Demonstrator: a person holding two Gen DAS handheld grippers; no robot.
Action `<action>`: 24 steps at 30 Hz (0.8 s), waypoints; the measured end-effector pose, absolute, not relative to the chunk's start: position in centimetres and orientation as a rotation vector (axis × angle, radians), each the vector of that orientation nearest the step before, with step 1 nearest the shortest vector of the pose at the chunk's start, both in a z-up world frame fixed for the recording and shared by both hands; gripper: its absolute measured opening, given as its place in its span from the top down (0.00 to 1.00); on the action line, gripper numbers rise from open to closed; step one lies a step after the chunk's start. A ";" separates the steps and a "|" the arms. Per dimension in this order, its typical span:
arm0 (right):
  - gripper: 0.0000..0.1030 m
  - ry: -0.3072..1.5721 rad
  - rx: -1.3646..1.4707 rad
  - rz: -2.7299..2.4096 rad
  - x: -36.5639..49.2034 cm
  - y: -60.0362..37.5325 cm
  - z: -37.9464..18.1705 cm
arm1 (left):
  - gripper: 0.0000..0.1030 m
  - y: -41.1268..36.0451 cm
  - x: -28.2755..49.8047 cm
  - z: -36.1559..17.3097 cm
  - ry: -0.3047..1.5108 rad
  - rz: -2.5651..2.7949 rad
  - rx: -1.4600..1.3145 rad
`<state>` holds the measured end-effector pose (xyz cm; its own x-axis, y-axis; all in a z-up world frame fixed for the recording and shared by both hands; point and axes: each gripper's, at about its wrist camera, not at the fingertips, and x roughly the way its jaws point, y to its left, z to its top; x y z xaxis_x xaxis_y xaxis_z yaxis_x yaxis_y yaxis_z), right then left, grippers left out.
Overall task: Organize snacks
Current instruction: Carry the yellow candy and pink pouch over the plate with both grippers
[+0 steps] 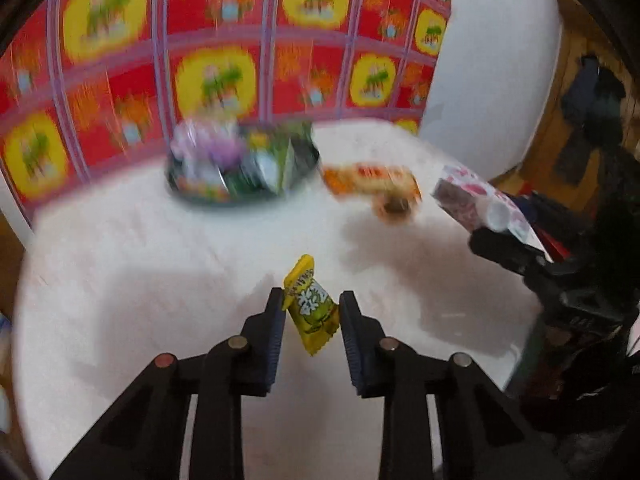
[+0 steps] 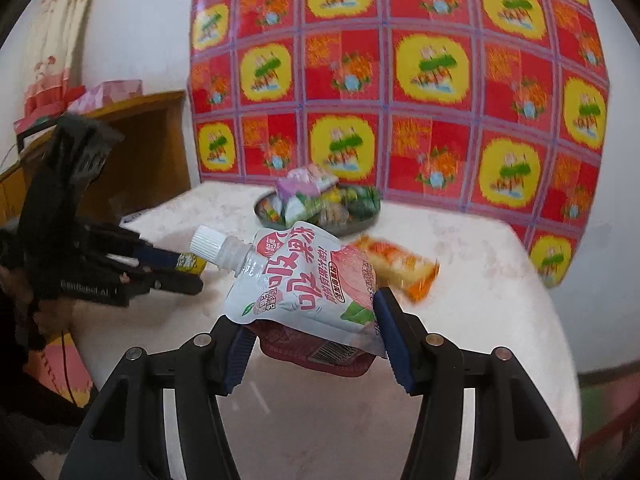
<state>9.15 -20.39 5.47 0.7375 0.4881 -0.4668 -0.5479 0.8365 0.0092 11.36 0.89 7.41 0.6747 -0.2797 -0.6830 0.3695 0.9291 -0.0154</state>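
My left gripper (image 1: pixel 311 294) is shut on a small yellow candy packet (image 1: pixel 316 316), which hangs tilted above the white table (image 1: pixel 140 280). The right wrist view shows that gripper (image 2: pixel 188 272) at the left with the yellow packet (image 2: pixel 192 265) at its tip. My right gripper (image 2: pixel 312 312) is shut on the lower part of a pink-and-white spouted drink pouch (image 2: pixel 296 276), whose cap points up and left. The pouch (image 1: pixel 476 196) also shows at the right edge of the left wrist view. A dark dish (image 1: pixel 192 194) piled with wrapped snacks sits at the table's back.
An orange snack packet (image 1: pixel 372 184) lies on the table to the right of the dish (image 2: pixel 360 224). A red-and-yellow patterned cloth (image 2: pixel 400 80) hangs behind the table. Wooden furniture (image 2: pixel 152 140) stands off the table's left side in the right wrist view.
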 end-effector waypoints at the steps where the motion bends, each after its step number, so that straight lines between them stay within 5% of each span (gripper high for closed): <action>1: 0.44 0.462 -0.137 0.571 9.3 -20.5 6.1 | 0.72 0.8 11.4 8.6 0.706 -0.336 0.164; 11: 0.44 0.426 -0.128 0.559 13.9 -20.9 10.9 | 0.73 3.6 16.0 12.8 0.608 -0.278 0.042; 24: 0.43 0.532 -0.191 0.601 25.9 -14.9 11.0 | 0.72 6.5 24.6 9.5 0.622 -0.266 -0.095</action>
<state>25.86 -14.89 11.01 0.6956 0.4875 -0.5277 -0.5834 0.8119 -0.0189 24.62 6.50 9.49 0.7802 -0.2740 -0.5623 0.2171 0.9617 -0.1675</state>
